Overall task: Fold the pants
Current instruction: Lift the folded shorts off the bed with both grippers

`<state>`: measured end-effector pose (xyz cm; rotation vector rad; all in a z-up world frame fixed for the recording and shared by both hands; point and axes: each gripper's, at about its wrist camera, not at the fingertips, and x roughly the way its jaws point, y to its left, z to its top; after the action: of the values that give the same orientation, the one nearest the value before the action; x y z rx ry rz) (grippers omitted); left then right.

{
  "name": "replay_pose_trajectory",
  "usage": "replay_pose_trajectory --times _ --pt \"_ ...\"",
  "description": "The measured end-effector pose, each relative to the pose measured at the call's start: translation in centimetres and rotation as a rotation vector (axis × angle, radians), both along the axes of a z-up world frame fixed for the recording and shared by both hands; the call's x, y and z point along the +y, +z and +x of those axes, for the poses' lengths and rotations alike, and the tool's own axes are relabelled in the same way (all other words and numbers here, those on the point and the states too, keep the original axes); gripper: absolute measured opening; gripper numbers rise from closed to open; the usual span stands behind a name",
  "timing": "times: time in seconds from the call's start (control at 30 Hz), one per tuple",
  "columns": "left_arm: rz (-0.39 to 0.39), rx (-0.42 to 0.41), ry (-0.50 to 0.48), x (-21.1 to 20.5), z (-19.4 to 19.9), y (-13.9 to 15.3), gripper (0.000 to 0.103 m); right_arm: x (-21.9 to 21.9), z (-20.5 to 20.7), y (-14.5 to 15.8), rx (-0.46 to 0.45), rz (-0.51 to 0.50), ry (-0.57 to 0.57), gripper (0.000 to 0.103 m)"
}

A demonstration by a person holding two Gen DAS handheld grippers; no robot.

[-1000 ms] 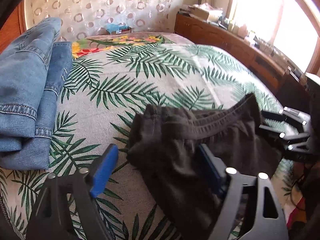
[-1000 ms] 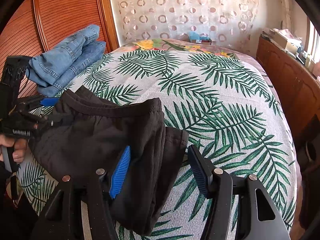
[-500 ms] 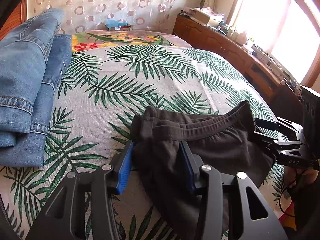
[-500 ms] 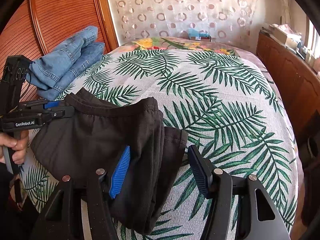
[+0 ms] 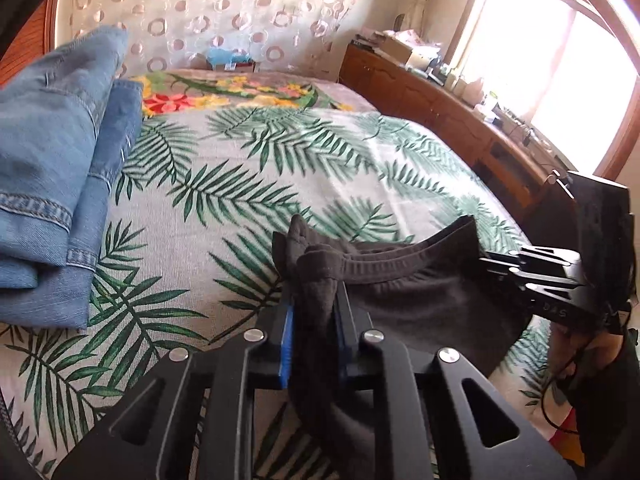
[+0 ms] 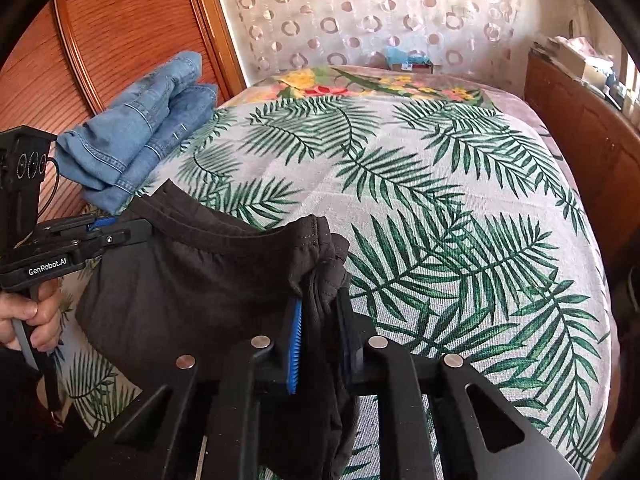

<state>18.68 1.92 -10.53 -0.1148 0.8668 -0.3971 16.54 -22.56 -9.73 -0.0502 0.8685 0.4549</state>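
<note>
Dark pants [image 5: 420, 296] stretched at the waistband between two grippers, above the near edge of the bed [image 5: 280, 184]. Left gripper [image 5: 314, 312] pinched on one bunched end of the waistband, blue pads pressed into the cloth from both sides. Right gripper [image 6: 320, 320] likewise clamped on the other bunched end, fabric squeezed between its pads and hanging down behind them. Waistband sagging in a shallow curve between the two grips; remainder of the garment drooping toward the near edge of the bed. Opposite gripper visible in each view: right one [image 5: 532, 276] at the far end of the waistband in the left wrist view, left one [image 6: 116, 232] in the right wrist view, its handle held by a hand [image 6: 28, 314]. Folded jeans [image 6: 140, 136] stacked on the bed's left side, well apart from the pants, beside the wooden wardrobe [image 6: 100, 48]. Wooden dresser [image 5: 460, 120] along the bed's right side, under the window [image 5: 560, 60]. Patterned curtain [image 6: 360, 12] beyond the head of the bed.
</note>
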Motion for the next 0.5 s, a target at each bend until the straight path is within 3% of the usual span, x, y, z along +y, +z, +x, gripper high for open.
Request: replay_pose_trajectory --times 0.5 --pt "0.037 -0.205 0.010 -1.0 -3.3 7.4 0.014 -0.6 -4.2 6.2 -0.213 0.033 -0.002 0.013"
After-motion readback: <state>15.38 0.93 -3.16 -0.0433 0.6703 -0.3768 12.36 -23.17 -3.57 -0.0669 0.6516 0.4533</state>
